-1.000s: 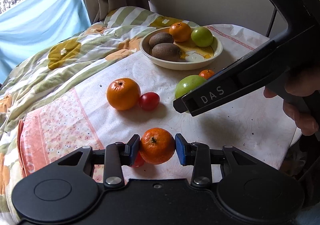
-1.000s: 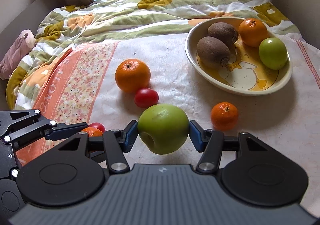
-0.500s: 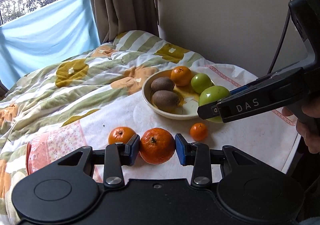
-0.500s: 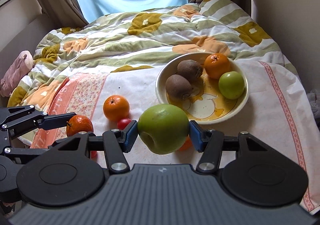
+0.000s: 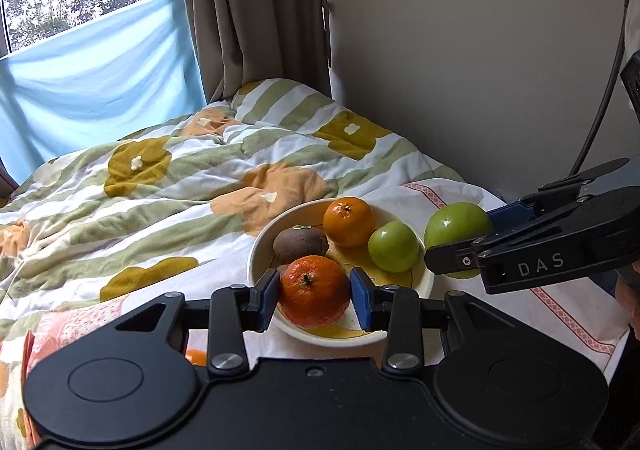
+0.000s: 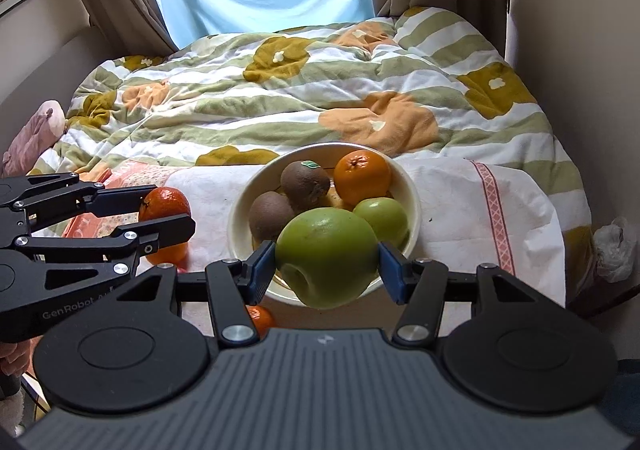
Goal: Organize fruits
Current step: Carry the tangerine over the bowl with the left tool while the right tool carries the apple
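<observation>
My left gripper (image 5: 314, 296) is shut on a small orange mandarin (image 5: 314, 290) and hangs over the near rim of the cream bowl (image 5: 256, 250). In the right wrist view the same gripper (image 6: 166, 210) sits left of the bowl (image 6: 240, 210), still pinching the mandarin (image 6: 165, 202). My right gripper (image 6: 326, 266) is shut on a large green apple (image 6: 326, 258) above the bowl's near edge. From the left wrist view that apple (image 5: 458, 230) hovers at the bowl's right side. Inside the bowl lie two kiwis (image 6: 306, 180), an orange (image 6: 362, 176) and a small green apple (image 6: 384, 216).
On the white cloth an orange (image 6: 168, 253) lies under the left gripper and a small mandarin (image 6: 260, 320) lies near my right gripper's base. A flowered duvet (image 6: 320, 90) covers the bed behind. A wall stands close on the right. A person's hand (image 5: 628, 290) grips the right tool.
Both grippers have risen and travelled toward the bowl, each carrying its fruit. The loose fruit on the cloth has slid below and out of the left wrist view.
</observation>
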A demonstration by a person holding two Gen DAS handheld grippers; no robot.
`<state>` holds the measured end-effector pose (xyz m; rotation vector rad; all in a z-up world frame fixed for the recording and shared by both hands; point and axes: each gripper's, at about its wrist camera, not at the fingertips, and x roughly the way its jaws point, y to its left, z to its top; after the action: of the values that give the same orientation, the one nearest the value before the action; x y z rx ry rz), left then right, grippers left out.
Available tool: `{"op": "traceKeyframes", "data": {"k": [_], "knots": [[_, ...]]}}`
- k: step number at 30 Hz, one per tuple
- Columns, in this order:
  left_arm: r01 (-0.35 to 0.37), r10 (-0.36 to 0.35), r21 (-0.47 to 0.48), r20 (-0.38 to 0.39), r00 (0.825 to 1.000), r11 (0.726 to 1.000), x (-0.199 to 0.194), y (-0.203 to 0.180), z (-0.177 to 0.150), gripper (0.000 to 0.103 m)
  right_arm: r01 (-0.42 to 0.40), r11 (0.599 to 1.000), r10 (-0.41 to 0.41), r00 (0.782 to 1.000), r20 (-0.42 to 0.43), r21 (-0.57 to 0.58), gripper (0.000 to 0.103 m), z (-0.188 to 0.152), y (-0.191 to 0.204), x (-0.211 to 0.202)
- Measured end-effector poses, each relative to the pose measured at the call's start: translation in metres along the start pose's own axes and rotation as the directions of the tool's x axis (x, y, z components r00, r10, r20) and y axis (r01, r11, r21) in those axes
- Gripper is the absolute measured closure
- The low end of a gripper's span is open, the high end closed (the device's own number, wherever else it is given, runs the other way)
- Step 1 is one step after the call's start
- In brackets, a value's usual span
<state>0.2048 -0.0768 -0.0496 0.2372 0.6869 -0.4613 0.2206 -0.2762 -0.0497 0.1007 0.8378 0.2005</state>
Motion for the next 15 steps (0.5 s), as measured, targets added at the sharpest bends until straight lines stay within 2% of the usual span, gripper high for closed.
{"op": "traceKeyframes", "data": {"k": [7,15], "knots": [[-0.009,0.009,0.001,-0.072,0.997,1.000,0.055,-0.020,0.005,0.061,-0.024,1.000,0.024,0.999,-0.041,0.001,0.033,0.008,-0.037,0.025],[-0.037,0.041,0.027,-0.166,0.985,0.999,0.098,-0.033,-0.012,0.061,-0.057,0.998,0.058,0.995,-0.083,0.010,0.033,0.006,-0.056,0.047]]}}
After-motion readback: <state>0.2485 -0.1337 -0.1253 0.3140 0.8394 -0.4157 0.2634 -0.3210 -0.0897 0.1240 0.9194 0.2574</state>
